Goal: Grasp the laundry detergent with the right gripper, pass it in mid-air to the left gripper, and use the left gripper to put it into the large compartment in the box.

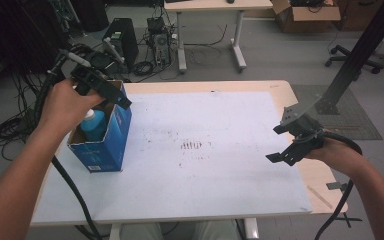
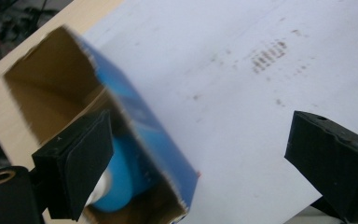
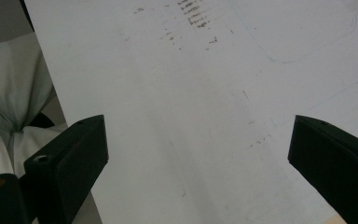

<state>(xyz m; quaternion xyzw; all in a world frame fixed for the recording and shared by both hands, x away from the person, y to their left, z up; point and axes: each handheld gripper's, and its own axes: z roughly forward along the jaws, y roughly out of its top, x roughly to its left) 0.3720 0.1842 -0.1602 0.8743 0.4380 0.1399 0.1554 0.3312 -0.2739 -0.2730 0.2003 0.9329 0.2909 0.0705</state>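
A blue cardboard box (image 1: 105, 137) stands open-topped at the left side of the table, with a light blue bottle (image 1: 94, 125) inside it. My left gripper (image 1: 102, 90) hovers over the box's open top, open, nothing held. In the left gripper view the box (image 2: 144, 135) lies between the wide-apart jaws and the bottle (image 2: 119, 182) shows inside it. My right gripper (image 1: 285, 142) hangs open above the table's right edge, empty; in the right gripper view its jaws frame bare white sheet.
A white sheet (image 1: 205, 150) with brown smudges (image 1: 191, 145) covers the wooden table (image 1: 280, 90). Beyond the far edge are cables, a computer tower (image 1: 122, 40), another desk (image 1: 210, 30) and a black slanted frame post (image 1: 360, 55) at right.
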